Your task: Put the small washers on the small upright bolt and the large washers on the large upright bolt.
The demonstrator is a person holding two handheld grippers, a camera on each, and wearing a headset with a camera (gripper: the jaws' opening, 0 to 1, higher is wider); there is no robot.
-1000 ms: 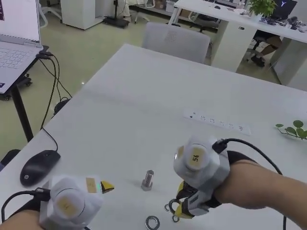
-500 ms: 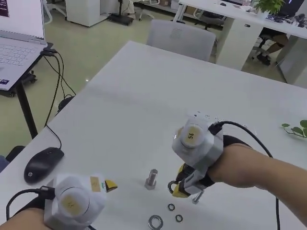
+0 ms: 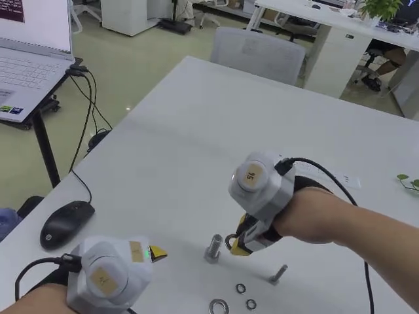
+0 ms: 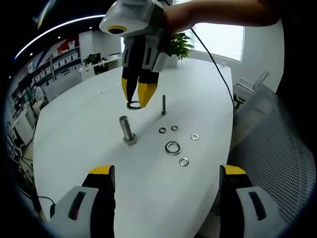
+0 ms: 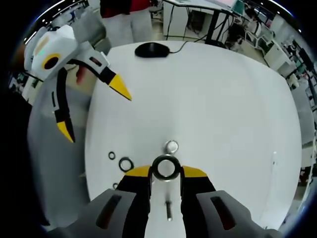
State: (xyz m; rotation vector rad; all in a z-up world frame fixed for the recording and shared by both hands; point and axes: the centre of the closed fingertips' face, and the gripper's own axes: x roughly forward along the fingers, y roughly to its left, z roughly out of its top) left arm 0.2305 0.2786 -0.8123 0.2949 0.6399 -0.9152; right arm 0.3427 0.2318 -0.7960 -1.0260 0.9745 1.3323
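- Closer to the large bolt (image 3: pixel 214 248) than half a second ago, the right gripper (image 5: pixel 166 171) is clamped on a large washer (image 5: pixel 165 157), just beside the bolt's top.
- Nearest, the left gripper (image 4: pixel 167 171) hovers with its jaws wide apart.
- Beyond it, loose washers (image 4: pixel 168 148) lie on the table (image 3: pixel 196 163), with the small bolt (image 4: pixel 163 105) upright behind them.

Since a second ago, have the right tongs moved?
Yes. The right tongs, shut on a large washer, have moved from the loose washers up beside the large upright bolt.
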